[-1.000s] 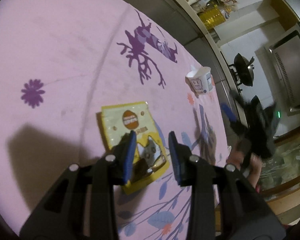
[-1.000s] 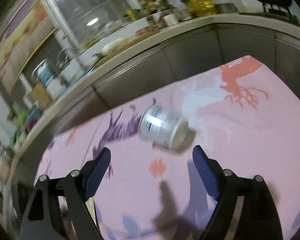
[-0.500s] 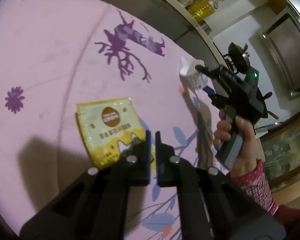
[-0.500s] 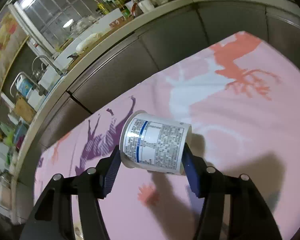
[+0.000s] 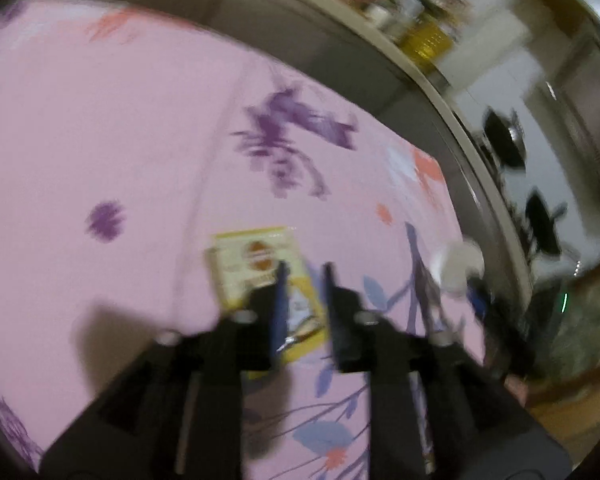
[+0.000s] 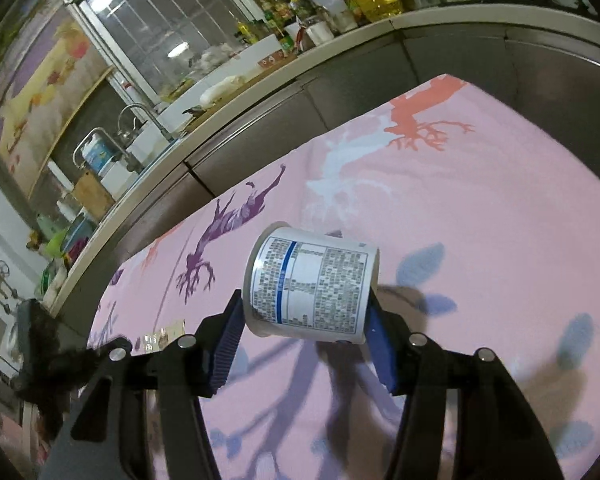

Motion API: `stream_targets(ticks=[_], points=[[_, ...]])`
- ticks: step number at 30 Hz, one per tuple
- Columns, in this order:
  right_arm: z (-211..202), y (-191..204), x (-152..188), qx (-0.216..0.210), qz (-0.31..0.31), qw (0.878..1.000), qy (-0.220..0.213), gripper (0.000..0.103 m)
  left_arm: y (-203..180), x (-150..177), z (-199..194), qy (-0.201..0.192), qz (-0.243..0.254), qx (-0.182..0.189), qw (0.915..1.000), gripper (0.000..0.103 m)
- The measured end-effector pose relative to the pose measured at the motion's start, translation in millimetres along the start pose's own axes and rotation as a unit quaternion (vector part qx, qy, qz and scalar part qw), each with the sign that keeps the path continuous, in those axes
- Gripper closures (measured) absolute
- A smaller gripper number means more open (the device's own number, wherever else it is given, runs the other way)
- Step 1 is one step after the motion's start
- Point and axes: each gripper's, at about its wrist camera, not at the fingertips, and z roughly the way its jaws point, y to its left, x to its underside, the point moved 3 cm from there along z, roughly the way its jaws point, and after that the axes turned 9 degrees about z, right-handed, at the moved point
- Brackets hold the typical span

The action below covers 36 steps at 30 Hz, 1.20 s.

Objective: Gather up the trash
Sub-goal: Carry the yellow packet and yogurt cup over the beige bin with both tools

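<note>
A yellow snack packet (image 5: 256, 260) lies flat on the pink flowered tablecloth (image 5: 100, 120). My left gripper (image 5: 305, 276) hovers just over the packet's near end. Its jaws are opening, and the packet shows in the gap with no pad pressing on it. The left wrist view is blurred. A white cup (image 6: 312, 288) with a printed label and a blue stripe lies on its side between the pads of my right gripper (image 6: 305, 304), which is shut on it above the cloth. In the left wrist view the same cup (image 5: 458, 268) shows as a pale blur at the right.
A grey cabinet front and a counter (image 6: 340, 40) crowded with bottles run along the table's far edge. A sink with a tap (image 6: 140, 120) stands further left. A dark pan (image 5: 504, 140) hangs on the wall at the right.
The right gripper closed on the cup and carried it toward the table's near right. The left jaws shut by the packet, then parted again, and the left gripper rose slightly.
</note>
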Motion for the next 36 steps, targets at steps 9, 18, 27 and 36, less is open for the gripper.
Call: stream_targets(ticks=[9, 18, 27, 36], points=[[-5, -16, 15, 0.006, 0.027, 1.000, 0.009, 0.048, 38, 13, 18, 0.030, -0.079, 0.069, 0.9940, 0.055], [-7, -15, 11, -0.003, 0.027, 1.000, 0.004, 0.049, -7, 7, 54, 0.062, -0.031, 0.099, 0.9927, 0.103], [-60, -71, -7, 0.026, 0.046, 0.997, -0.062, 0.049, -132, -15, 103, 0.098, 0.060, 0.160, 0.9804, 0.103], [-143, -181, -39, 0.087, 0.117, 0.976, -0.160, 0.049, -333, -7, 189, 0.156, 0.186, 0.225, 0.9437, 0.103]])
